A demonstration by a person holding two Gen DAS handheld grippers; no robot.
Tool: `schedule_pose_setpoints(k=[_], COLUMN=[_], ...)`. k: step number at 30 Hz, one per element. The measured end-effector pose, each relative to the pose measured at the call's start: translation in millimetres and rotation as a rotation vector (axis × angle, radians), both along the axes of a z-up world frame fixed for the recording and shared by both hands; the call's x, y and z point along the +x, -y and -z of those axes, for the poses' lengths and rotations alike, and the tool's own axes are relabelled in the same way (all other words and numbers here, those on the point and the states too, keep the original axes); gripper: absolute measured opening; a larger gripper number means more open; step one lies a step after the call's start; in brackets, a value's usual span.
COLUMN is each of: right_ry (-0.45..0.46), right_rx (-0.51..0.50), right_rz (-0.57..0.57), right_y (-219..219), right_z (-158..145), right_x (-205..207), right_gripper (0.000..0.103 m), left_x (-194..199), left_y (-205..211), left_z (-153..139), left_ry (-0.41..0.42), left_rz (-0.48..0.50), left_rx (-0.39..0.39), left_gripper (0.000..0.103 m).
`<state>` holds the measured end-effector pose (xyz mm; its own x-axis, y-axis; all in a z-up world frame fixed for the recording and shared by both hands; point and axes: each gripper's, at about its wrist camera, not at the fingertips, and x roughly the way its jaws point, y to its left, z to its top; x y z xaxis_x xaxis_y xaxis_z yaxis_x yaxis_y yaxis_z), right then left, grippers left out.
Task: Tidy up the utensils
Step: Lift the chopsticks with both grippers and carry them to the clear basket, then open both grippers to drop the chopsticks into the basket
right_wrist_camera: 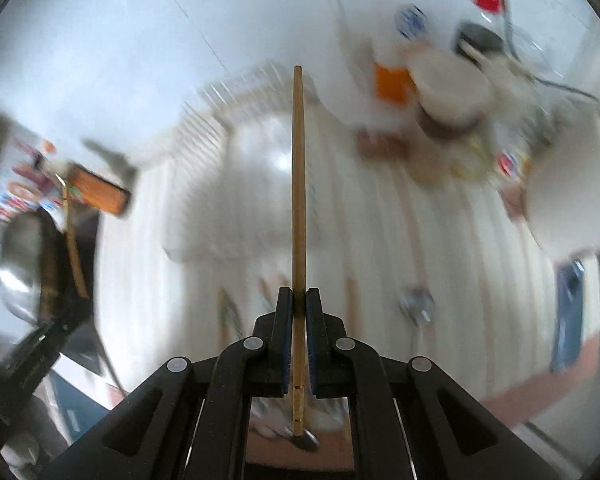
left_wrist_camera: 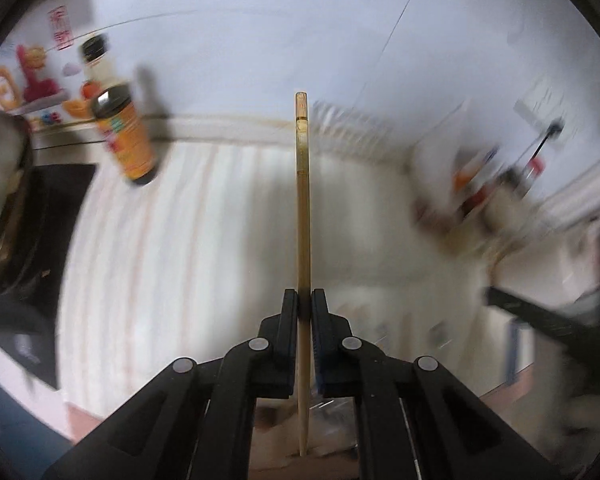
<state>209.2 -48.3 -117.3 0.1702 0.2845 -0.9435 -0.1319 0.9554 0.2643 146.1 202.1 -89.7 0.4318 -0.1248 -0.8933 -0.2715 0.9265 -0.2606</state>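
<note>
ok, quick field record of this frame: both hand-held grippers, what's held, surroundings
left hand-held gripper: shut on a wooden chopstick, stick running forward past the fingertips
right hand-held gripper: shut on a second wooden chopstick, same pose
surface: pale striped cloth
nearby: sauce bottle, white rack
image: background motion-blurred

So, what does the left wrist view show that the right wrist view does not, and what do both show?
Only the left wrist view shows the left gripper, shut on a pale wooden chopstick, whose thin end passes back between the fingers, and a clear look at the dark sauce bottle with an orange label.

Only the right wrist view shows the right gripper, shut on a darker golden-brown chopstick, and a blurred white round bowl.

Both show the white striped cloth below and heavy blur.
</note>
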Motion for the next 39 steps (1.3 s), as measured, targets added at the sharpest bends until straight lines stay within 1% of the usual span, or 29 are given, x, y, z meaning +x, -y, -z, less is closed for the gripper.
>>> schedule_pose_setpoints(k=[2, 5, 8, 9, 10, 13, 14, 15, 16, 17, 18, 19, 20, 21, 22, 23, 24, 25, 26, 27, 28, 29, 30, 31, 33, 34, 35, 37, 39], right_ry=[0.006, -0.018, -0.030, -0.039, -0.049, -0.063, -0.074, -0.081, -0.079, -0.081, -0.098, -0.112, -0.115, -0.107, -0.098, -0.091, -0.083, -0.077, -0.064, -0.048, -0.033, -0.016, 0.004, 0.014, 0.036, 0.042, 0.044, 0.020, -0.046], right_rx=[0.032, 0.063, 0.055, 0.058, 0.059, 0.035, 0.034, 0.038, 0.034, 0.022, 0.022, 0.025, 0.031, 0.033, 0.037, 0.039, 0.038, 0.040, 0.037, 0.026, 0.014, 0.001, -0.017, -0.030, -0.044, -0.053, -0.074, -0.087, -0.099], right_rz=[-0.007, -0.009, -0.021, -0.026, -0.027, -0.042, -0.053, -0.052, -0.049, -0.052, -0.050, -0.048, -0.045, -0.040, -0.033, -0.027, -0.024, -0.020, -0.016, -0.011, -0.009, -0.008, 0.000, 0.005, 0.018, 0.015, 0.006, -0.002, -0.005], right_y=[-6, -22, -33, -37, -40, -48, -52, -53, -55, -56, -57, -55, -53, -50, -46, -43, -39, -35, -28, -21, -16, -9, -1, 5, 16, 18, 19, 22, 27], right_z=[-2, 10, 25, 32, 37, 57, 63, 68, 70, 76, 81, 85, 85, 83, 81, 78, 75, 72, 67, 61, 56, 50, 46, 43, 42, 43, 48, 62, 87], right_x=[28, 74, 111, 121, 129, 151, 157, 160, 162, 166, 168, 172, 172, 172, 170, 169, 165, 162, 156, 149, 143, 136, 124, 115, 90, 78, 64, 41, 18], right_gripper=[0.006, 0.006, 0.006, 0.006, 0.006, 0.006, 0.006, 0.007, 0.007, 0.008, 0.009, 0.015, 0.025, 0.031, 0.038, 0.038, 0.038, 0.038, 0.040, 0.041, 0.044, 0.048, 0.051, 0.054, 0.057, 0.059, 0.060, 0.060, 0.060], left_x=[31, 70, 109, 128, 135, 156, 166, 170, 170, 171, 174, 173, 171, 170, 167, 162, 158, 150, 144, 134, 120, 108, 92, 80, 58, 50, 40, 22, 5], left_y=[7, 3, 0, 11, 10, 15, 19, 20, 20, 22, 25, 25, 25, 25, 26, 26, 27, 28, 27, 26, 23, 20, 17, 17, 18, 20, 24, 30, 38], left_z=[-4, -1, 23, 32, 41, 61, 64, 66, 69, 69, 68, 66, 62, 59, 55, 51, 47, 40, 39, 35, 31, 30, 30, 32, 41, 47, 56, 75, 103], left_ry=[0.011, -0.004, -0.049, -0.062, -0.078, -0.127, -0.138, -0.151, -0.170, -0.173, -0.172, -0.169, -0.161, -0.153, -0.147, -0.142, -0.126, -0.106, -0.094, -0.073, -0.052, -0.038, -0.023, -0.016, -0.028, -0.042, -0.062, -0.102, -0.168], left_rz=[-0.005, -0.012, -0.021, -0.027, -0.027, -0.019, -0.014, -0.014, -0.017, -0.021, -0.021, -0.017, -0.021, -0.023, -0.021, -0.022, -0.027, -0.036, -0.041, -0.051, -0.068, -0.087, -0.104, -0.105, -0.104, -0.091, -0.075, -0.053, -0.028], left_rx=[-0.034, -0.094, -0.138, -0.142, -0.148, -0.141, -0.138, -0.125, -0.095, -0.082, -0.076, -0.062, -0.040, -0.022, -0.001, 0.027, 0.064, 0.110, 0.140, 0.181, 0.215, 0.236, 0.257, 0.264, 0.261, 0.263, 0.277, 0.289, 0.303], left_gripper=[0.004, 0.004, 0.004, 0.004, 0.004, 0.004, 0.005, 0.005, 0.005, 0.006, 0.006, 0.007, 0.008, 0.009, 0.016, 0.026, 0.031, 0.042, 0.058, 0.064, 0.073, 0.084, 0.090, 0.101, 0.103, 0.103, 0.103, 0.103, 0.103])
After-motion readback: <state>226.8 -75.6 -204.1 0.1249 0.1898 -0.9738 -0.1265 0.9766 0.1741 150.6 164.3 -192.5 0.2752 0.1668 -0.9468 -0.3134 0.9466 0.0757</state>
